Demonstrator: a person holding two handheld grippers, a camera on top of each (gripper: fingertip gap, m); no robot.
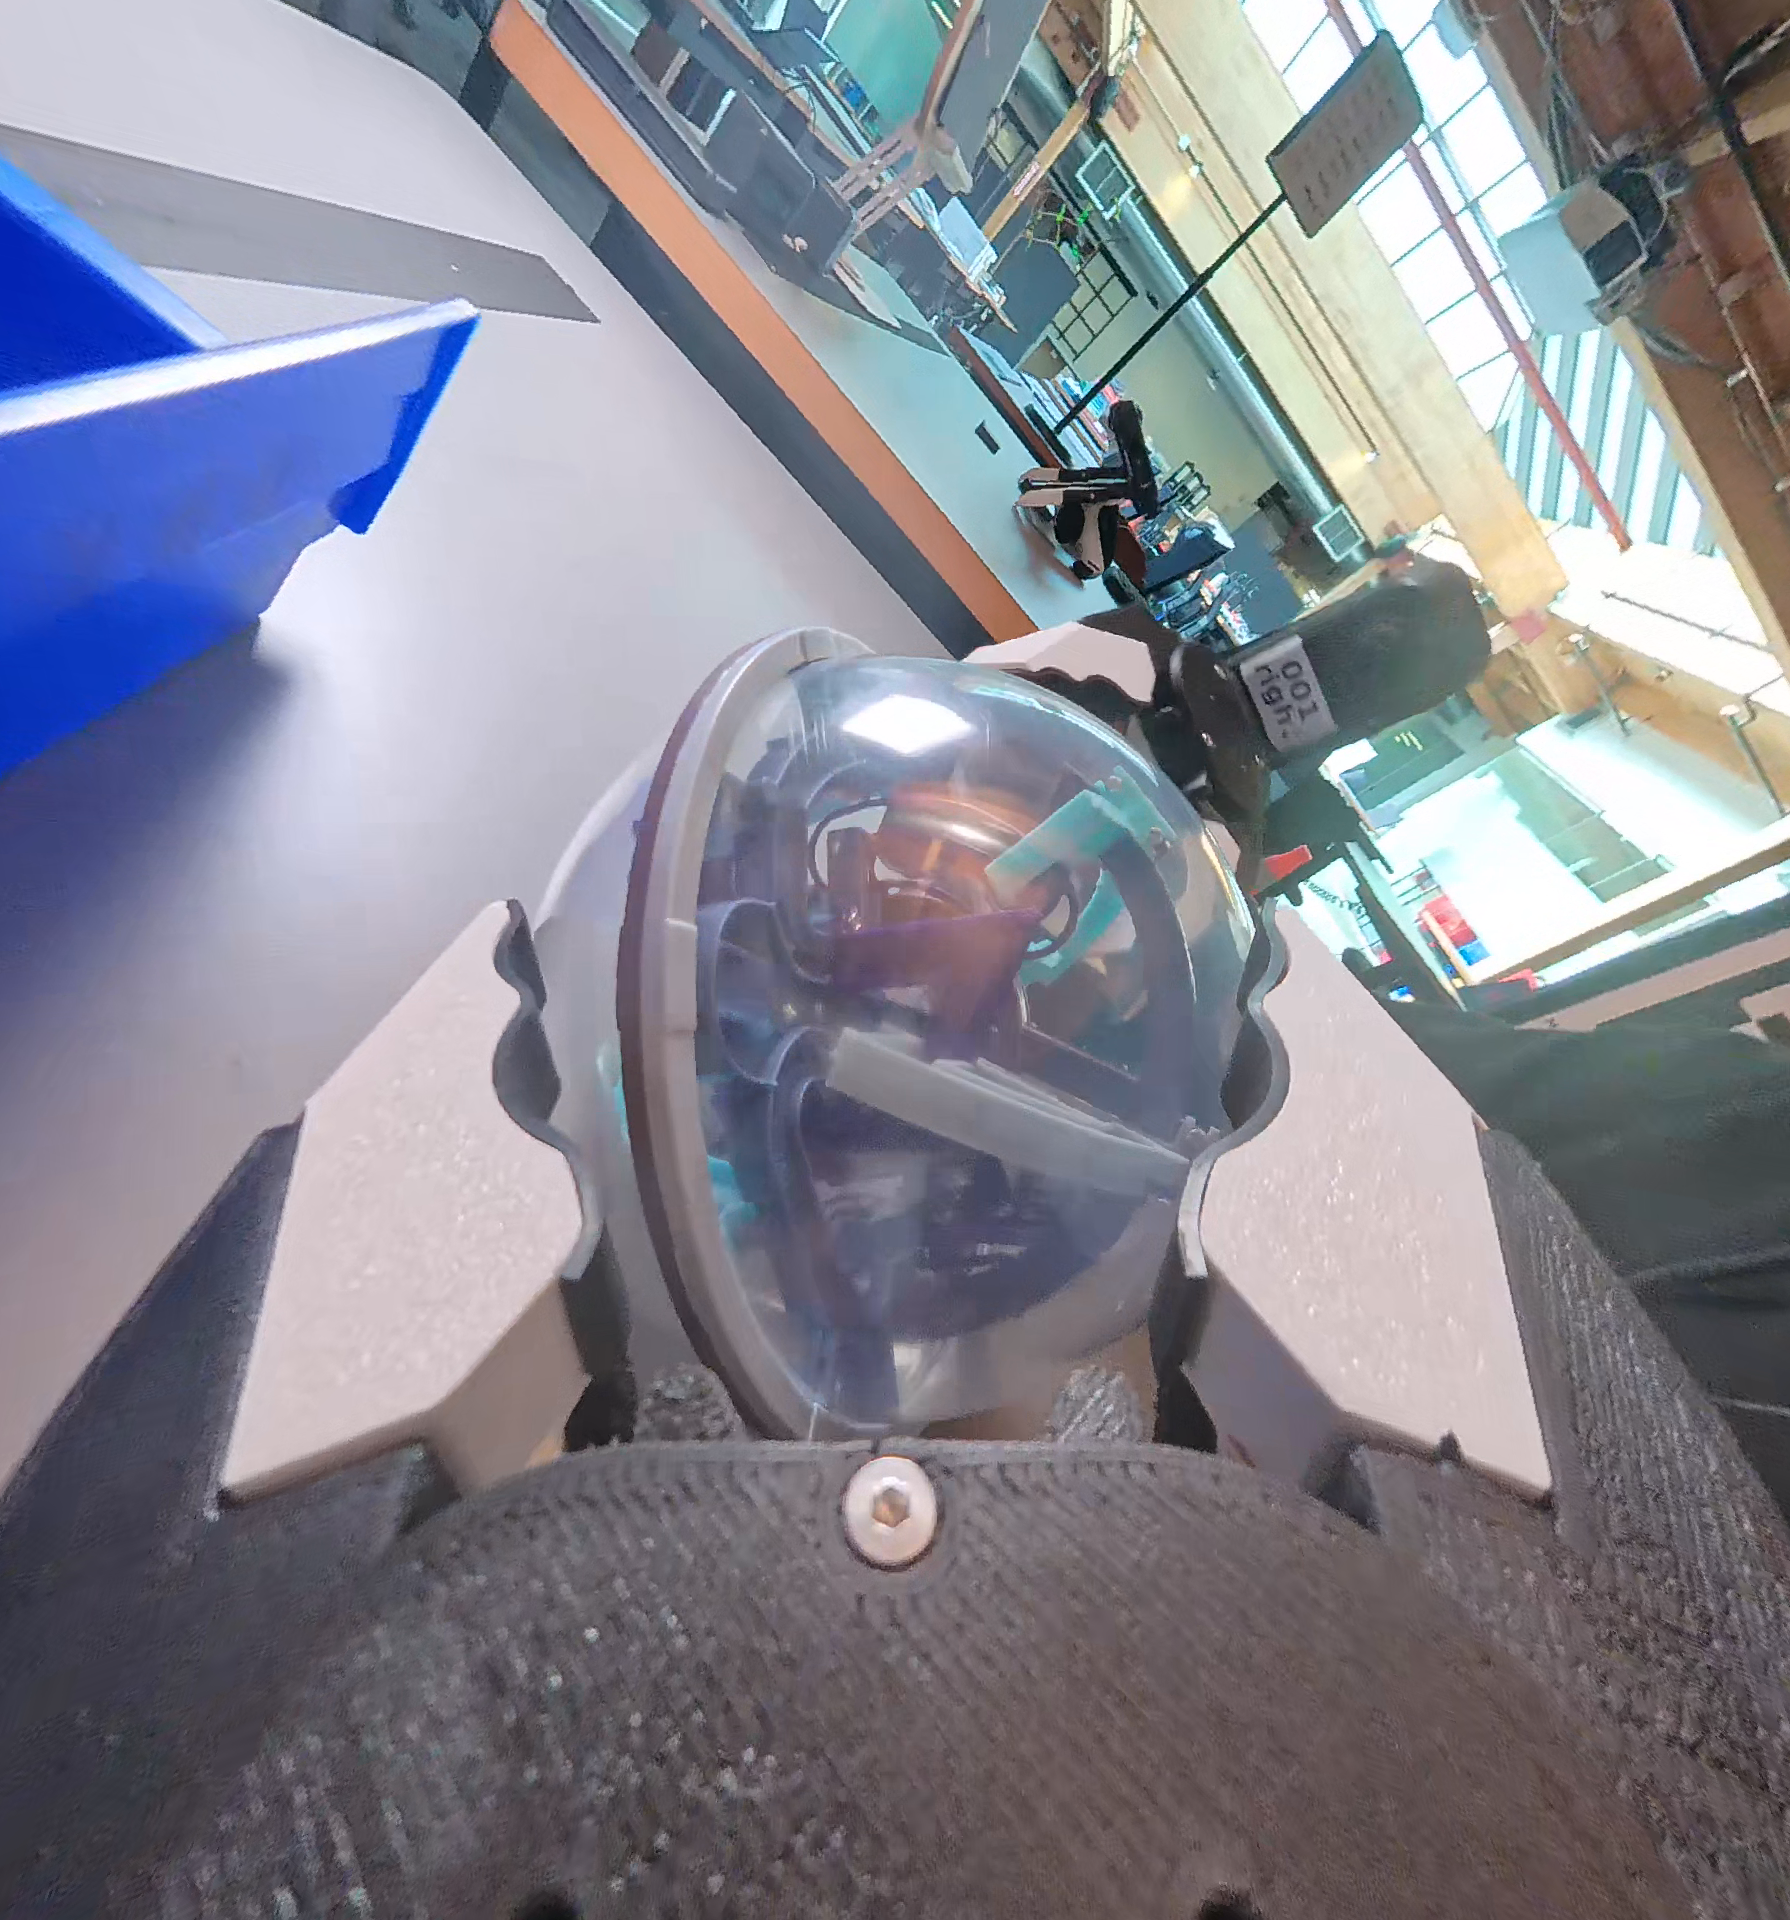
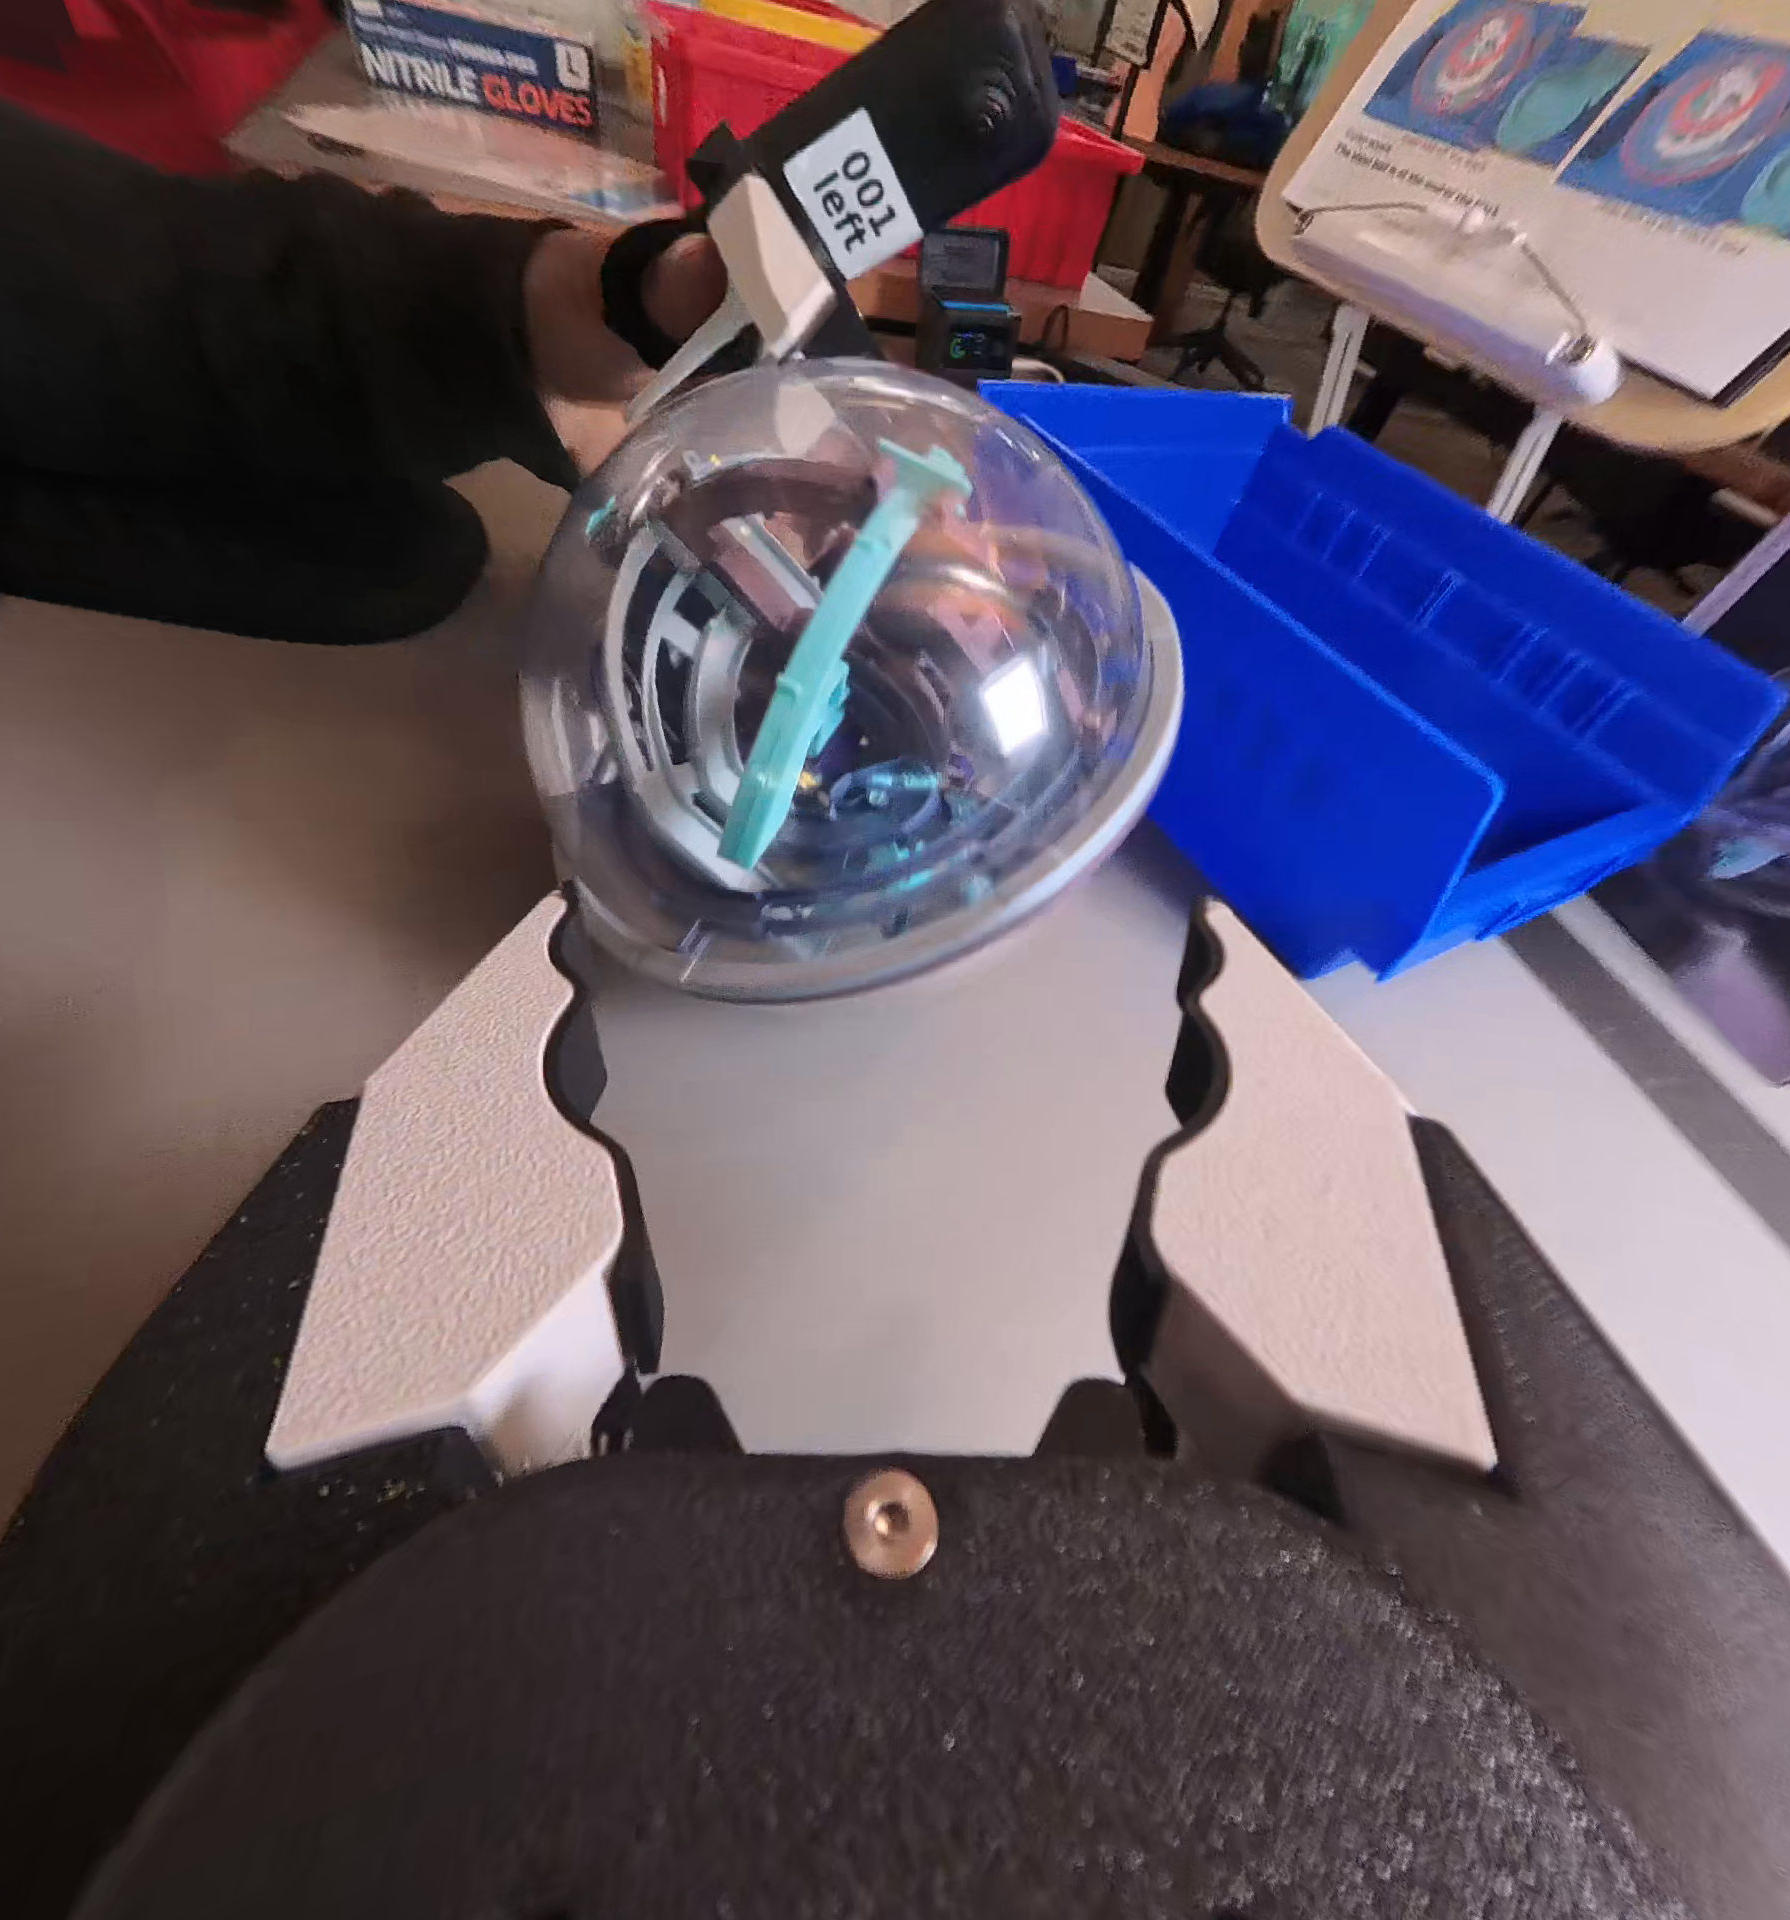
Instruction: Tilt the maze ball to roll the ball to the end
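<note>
Tongs of the left gripper [image 1: 891,1039] are clamped on the clear maze ball [image 1: 932,1039], the right gripper [image 2: 875,935] spread empty at its six o'clock; a slip could be caused by the smooth dome.

- The maze ball [image 1: 932,1039] sits between the left gripper [image 1: 891,997] fingers, above the counter [image 1: 579,582].
- The right gripper [image 2: 875,997] sits just before the ball, fingers spread.
- A storage bin [image 2: 1390,707] stands on the counter, right of the ball.
- A document stand [image 2: 1556,208] stands behind the bin.
</note>
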